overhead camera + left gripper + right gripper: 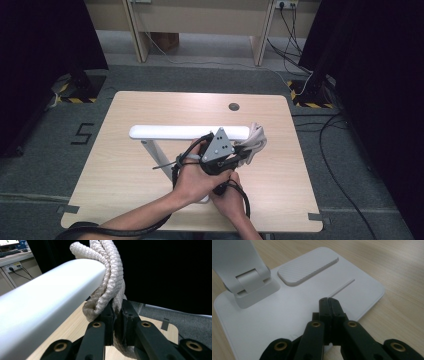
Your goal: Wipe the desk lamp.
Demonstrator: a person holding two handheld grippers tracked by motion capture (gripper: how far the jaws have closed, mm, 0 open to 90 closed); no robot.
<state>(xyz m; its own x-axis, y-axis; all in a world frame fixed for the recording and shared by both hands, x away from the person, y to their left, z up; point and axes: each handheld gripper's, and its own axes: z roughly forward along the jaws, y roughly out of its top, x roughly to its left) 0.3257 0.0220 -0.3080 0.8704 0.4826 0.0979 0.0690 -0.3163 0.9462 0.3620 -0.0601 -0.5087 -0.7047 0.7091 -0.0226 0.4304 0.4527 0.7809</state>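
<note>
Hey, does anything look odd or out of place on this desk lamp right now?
Yes. A thick white rope is looped in several strands over the end of the lamp bar, which is no place for rope. The left gripper is shut on it below the bar. The right gripper, shut, rests over the lamp base.

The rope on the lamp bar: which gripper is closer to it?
Left. The left gripper has its jaws shut on the rope looped over the lamp's bar. The right gripper is shut, empty, down over the lamp's base.
</note>
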